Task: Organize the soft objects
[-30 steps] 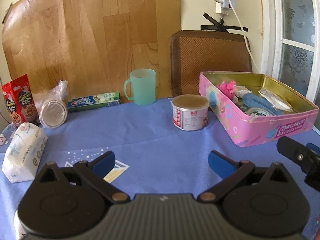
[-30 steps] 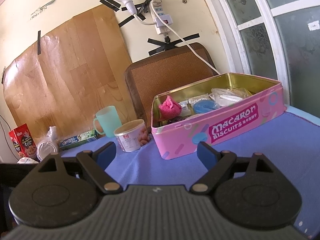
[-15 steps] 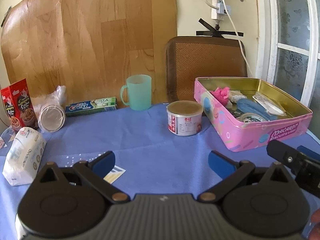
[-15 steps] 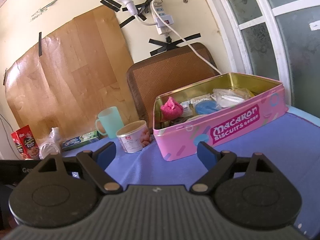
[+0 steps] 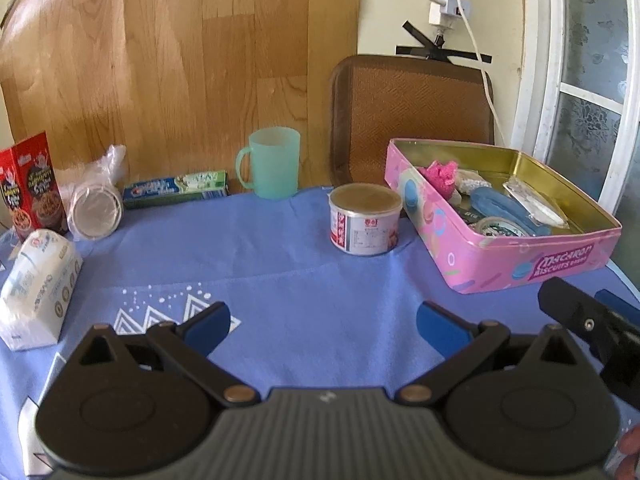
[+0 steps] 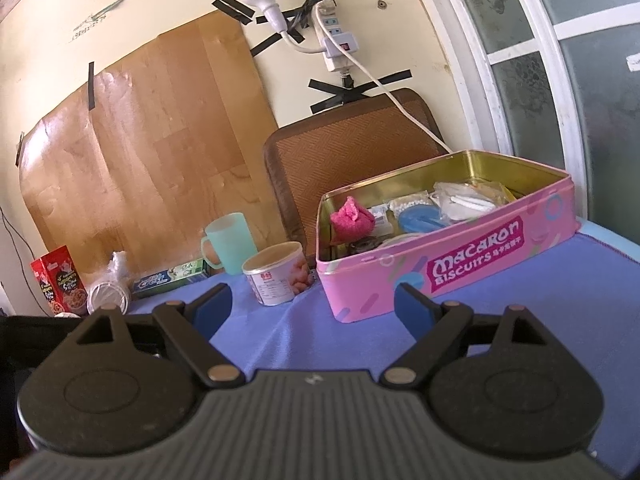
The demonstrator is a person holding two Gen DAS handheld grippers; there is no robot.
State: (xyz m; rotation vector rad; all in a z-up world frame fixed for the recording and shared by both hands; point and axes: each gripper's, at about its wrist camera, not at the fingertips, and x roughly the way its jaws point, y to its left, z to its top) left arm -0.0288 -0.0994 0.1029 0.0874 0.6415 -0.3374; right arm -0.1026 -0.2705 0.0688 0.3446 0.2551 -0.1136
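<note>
While both tools hover low over the blue-clothed worktop (image 5: pixel 304 272), the left gripper (image 5: pixel 322 322) points level toward the wall, its blue-tipped fingers (image 5: pixel 210 320) spread wide with nothing between them. The right gripper (image 6: pixel 310 304) is tilted slightly upward and rolled, likewise spread and empty; its black body (image 5: pixel 588 328) enters the left wrist view at lower right, just beside the left tool. The pink biscuit tin (image 6: pixel 472 264) stands open at right (lid not in view), holding a pink soft ball (image 6: pixel 352 224) in its near-left corner, a blue item (image 6: pixel 420 218) and clear packets (image 6: pixel 464 200). Just left of the tin stands a small can (image 5: pixel 365 218). A tissue pack (image 5: pixel 38 288) lies at the worktop's left edge, well apart from the tin. Along the wall: a green mug (image 5: pixel 274 162), toothpaste box (image 5: pixel 176 190), bagged cups (image 5: pixel 96 208) and red snack box (image 5: pixel 30 186).
</note>
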